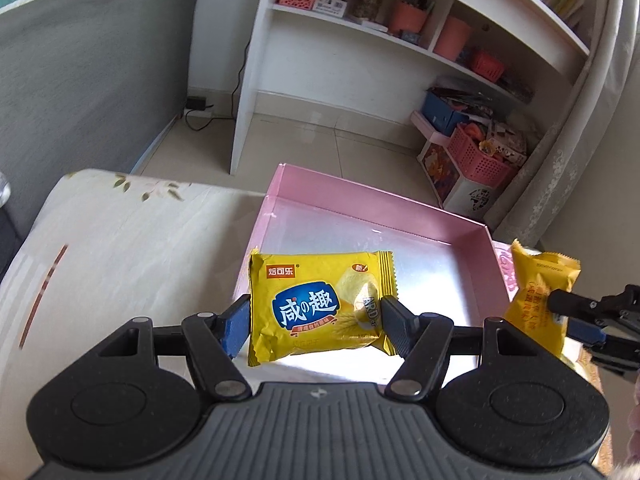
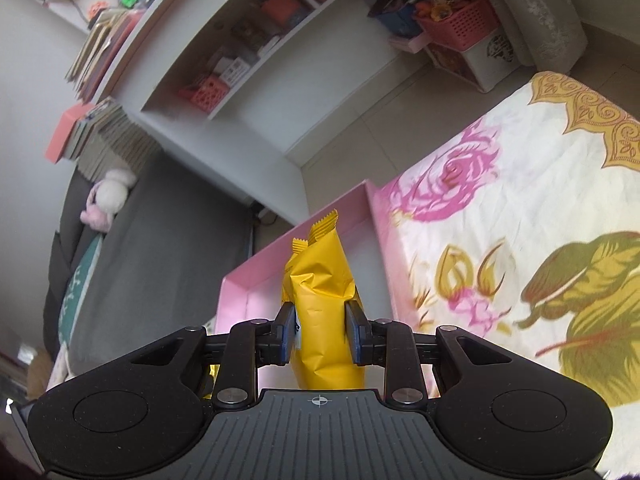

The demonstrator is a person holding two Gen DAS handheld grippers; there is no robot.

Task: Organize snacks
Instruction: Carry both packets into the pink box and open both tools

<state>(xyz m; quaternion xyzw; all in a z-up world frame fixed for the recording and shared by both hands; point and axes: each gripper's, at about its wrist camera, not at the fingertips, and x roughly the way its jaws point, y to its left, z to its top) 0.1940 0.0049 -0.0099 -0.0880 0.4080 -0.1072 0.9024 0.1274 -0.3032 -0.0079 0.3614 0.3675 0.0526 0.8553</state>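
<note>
The left gripper is grasping a yellow snack packet by its two side edges, its blue-padded fingers pressing in from either side. The packet is hanging face-on to the left wrist camera, its blue logo readable, and it is sitting over the near part of a shallow pink box whose silvery floor is showing bare behind it.

The right gripper is clenched on a second yellow packet — this one is standing upright between the pads, narrow side to the camera, its crimped top edge pointing away. In the left wrist view the same right gripper is coming in from the right edge, pinching that second packet just beside the box's right wall; whether the packet is over the box or just outside it cannot be told from there. In the right wrist view it is hanging in front of the pink box, with the rim showing to both sides.

The box is lying on a floral bedspread printed with pink roses and gold leaves. Beyond it a white shelf unit is standing on the tiled floor, holding coral baskets and cups, and a grey sofa is filling the left of that view — both well apart from the box.
</note>
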